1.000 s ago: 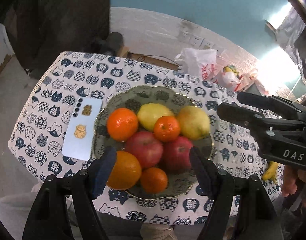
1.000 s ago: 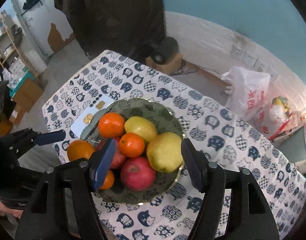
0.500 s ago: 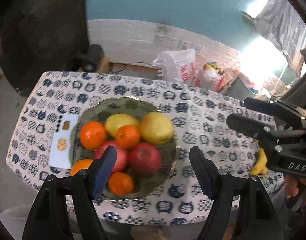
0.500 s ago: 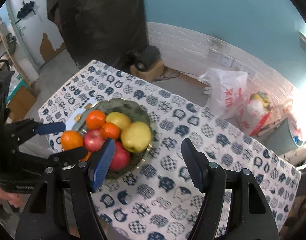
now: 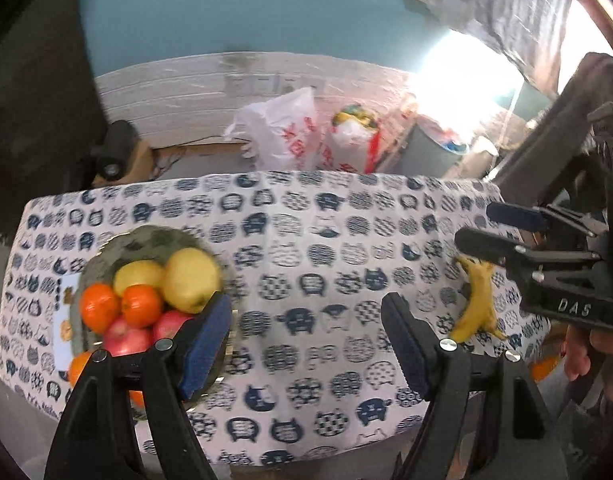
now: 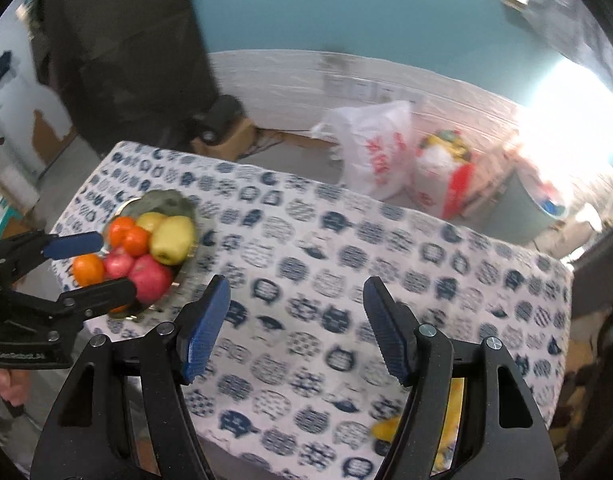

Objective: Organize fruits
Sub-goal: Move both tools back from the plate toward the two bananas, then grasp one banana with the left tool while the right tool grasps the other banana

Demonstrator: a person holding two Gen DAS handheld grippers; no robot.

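Bowl [image 5: 146,236] heaped: oranges [image 5: 99,306], apples [image 5: 124,338], probably pears [image 5: 191,278].

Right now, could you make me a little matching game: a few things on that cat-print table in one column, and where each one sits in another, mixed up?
Things:
1. fruit bowl
2. banana
3. white card
4. left claw

Places or states:
A. lying alone on the cloth near the table's right end
B. open, over bare cloth, nothing between its pads
C. flat on the cloth just left of the bowl
D. at the table's left end, piled with oranges, apples and yellow fruit

Pairs: 1-D, 2-A, 3-C, 4-B
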